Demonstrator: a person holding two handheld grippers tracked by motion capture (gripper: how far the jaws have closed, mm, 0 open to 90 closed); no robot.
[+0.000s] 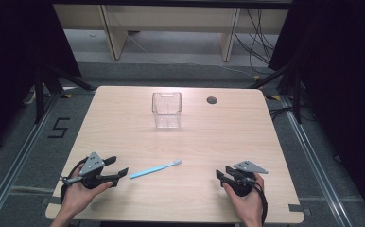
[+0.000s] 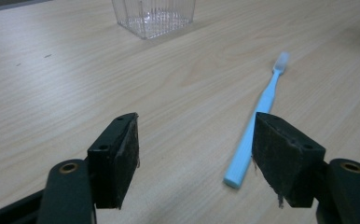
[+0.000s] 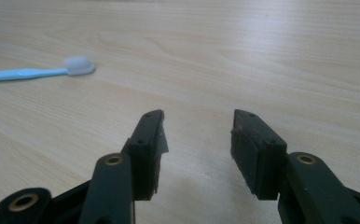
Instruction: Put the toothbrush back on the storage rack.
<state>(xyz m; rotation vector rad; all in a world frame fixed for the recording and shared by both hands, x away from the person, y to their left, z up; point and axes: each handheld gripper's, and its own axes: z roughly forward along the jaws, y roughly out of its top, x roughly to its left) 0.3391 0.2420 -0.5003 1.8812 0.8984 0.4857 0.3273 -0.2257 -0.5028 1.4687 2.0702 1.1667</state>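
From the high view, a light blue toothbrush [image 1: 155,169] lies flat on the wooden desk [image 1: 218,142], between the two hands near the front edge, with a clear plastic container [image 1: 166,109] standing well apart toward the far side. Its long axis runs slantwise: the handle end points at the left tongs [image 1: 119,171], the white bristle head at the far right. The left tongs rest just beside that handle end, spread wide and holding nothing, probably so placed because the handle is the natural part to pinch. The right tongs [image 1: 220,176] sit apart, open and empty, as if waiting. In the left gripper view, the toothbrush [image 2: 256,122] runs away from the camera, its square handle end just inside the right-hand jaw, not touched; the ribbed container [image 2: 154,16] stands beyond. In the right gripper view, the jaws stand moderately apart over bare desk, with the bristle head [image 3: 79,65] far off to the upper left.
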